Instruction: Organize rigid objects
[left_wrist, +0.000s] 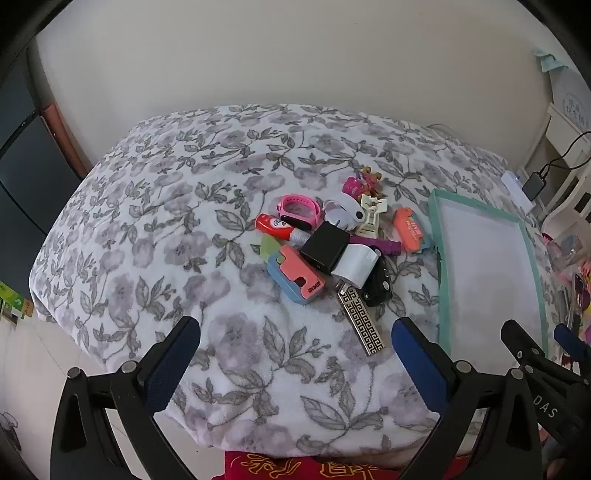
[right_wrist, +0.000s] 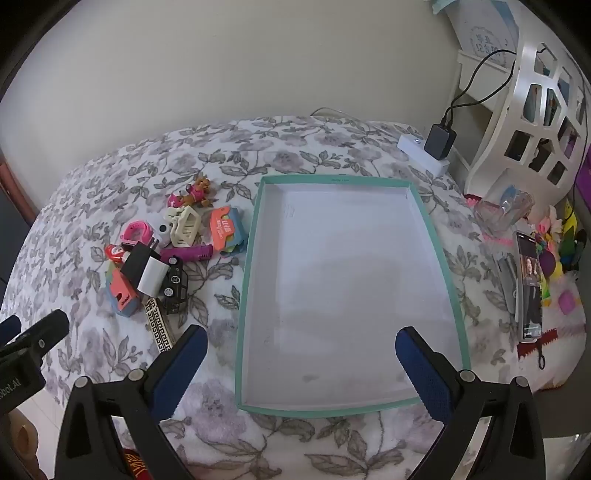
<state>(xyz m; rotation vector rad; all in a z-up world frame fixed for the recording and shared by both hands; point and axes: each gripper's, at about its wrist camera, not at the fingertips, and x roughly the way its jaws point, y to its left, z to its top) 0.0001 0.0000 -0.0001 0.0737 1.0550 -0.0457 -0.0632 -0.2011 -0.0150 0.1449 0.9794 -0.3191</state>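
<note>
Left tongs (left_wrist: 293, 339) spread fully wide, nothing between the pads, hovering over the floral blanket (left_wrist: 155, 221) just short of the clutter pile. Right tongs (right_wrist: 301, 350) likewise wide open and empty, poised above the near end of the teal-rimmed tray (right_wrist: 255, 229), touching nothing. Pile sits left of the tray on the blanket: pink watch (left_wrist: 297, 210), red tube (left_wrist: 275, 225), black box (left_wrist: 325, 247), white charger (left_wrist: 354, 266), patterned lighter (left_wrist: 360, 321), black toy car (left_wrist: 378, 288), coral clip (left_wrist: 299, 275), purple stick (left_wrist: 376, 245), cream hair claw (left_wrist: 371, 219). Tray interior is bare white.
</note>
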